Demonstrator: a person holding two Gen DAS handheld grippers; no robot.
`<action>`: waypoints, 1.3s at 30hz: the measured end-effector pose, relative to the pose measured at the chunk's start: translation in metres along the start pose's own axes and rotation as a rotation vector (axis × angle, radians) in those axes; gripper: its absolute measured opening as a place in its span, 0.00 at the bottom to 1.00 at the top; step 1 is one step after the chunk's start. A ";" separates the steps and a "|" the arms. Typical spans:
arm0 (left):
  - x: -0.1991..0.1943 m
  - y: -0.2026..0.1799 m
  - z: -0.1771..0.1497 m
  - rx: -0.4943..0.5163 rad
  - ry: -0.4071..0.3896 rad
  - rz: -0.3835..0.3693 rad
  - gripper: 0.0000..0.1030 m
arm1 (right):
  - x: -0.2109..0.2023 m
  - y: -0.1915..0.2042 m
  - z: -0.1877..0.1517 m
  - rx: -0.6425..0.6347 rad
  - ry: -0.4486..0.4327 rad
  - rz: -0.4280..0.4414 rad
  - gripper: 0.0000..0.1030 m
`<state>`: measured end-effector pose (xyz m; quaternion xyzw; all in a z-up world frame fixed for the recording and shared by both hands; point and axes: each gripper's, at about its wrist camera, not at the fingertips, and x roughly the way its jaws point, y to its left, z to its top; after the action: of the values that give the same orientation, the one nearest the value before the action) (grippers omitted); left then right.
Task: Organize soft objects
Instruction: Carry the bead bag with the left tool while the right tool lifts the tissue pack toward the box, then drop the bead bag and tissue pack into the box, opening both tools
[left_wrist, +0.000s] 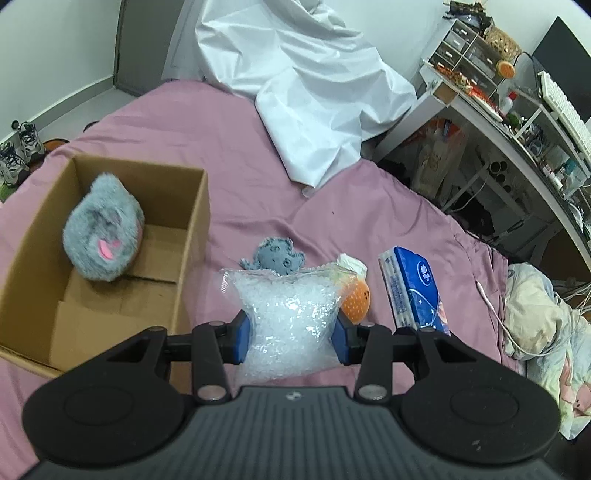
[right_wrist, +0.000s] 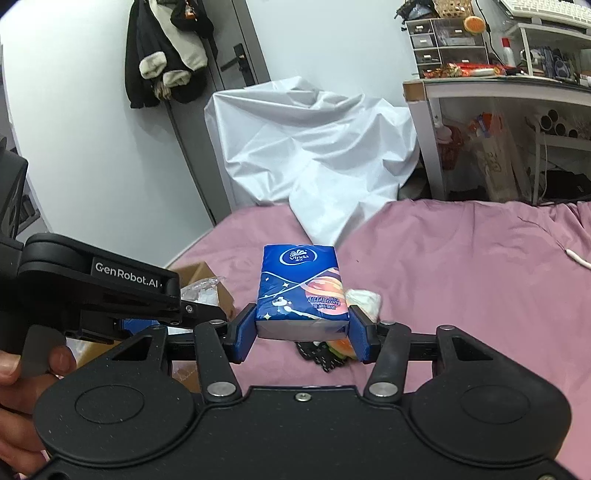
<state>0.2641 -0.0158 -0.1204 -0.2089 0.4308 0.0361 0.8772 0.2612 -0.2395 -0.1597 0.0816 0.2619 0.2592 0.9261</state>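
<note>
My left gripper (left_wrist: 291, 334) is shut on a clear bag of white pellets (left_wrist: 286, 321), held above the pink bed just right of an open cardboard box (left_wrist: 29, 236). A grey furry plush (left_wrist: 101, 238) lies inside the box. A small grey-blue octopus toy (left_wrist: 277, 254) and an orange ball (left_wrist: 355, 301) lie on the bed behind the bag. My right gripper (right_wrist: 303, 332) is shut on a blue Vinda tissue pack (right_wrist: 301, 291), which also shows in the left wrist view (left_wrist: 415, 291). The left gripper's body (right_wrist: 96, 291) shows at the left of the right wrist view.
The pink bed sheet (left_wrist: 221, 147) has a crumpled white sheet (left_wrist: 306, 85) at its far end. A cluttered desk (left_wrist: 498, 122) stands to the right. A patterned blanket (left_wrist: 546, 332) and a white cable (left_wrist: 491, 306) lie at the bed's right edge. Shoes (left_wrist: 18, 151) sit on the floor at left.
</note>
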 end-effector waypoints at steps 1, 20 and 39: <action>-0.002 0.002 0.001 -0.001 -0.003 0.002 0.41 | 0.001 0.002 0.001 -0.002 -0.003 0.000 0.49; -0.032 0.052 0.021 -0.009 -0.038 0.080 0.41 | 0.011 0.047 0.015 -0.001 -0.040 0.057 0.49; -0.031 0.114 0.033 -0.054 -0.035 0.154 0.42 | 0.026 0.093 0.017 -0.062 -0.009 0.109 0.49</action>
<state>0.2416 0.1048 -0.1163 -0.1977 0.4291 0.1188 0.8733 0.2489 -0.1472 -0.1299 0.0681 0.2446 0.3171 0.9138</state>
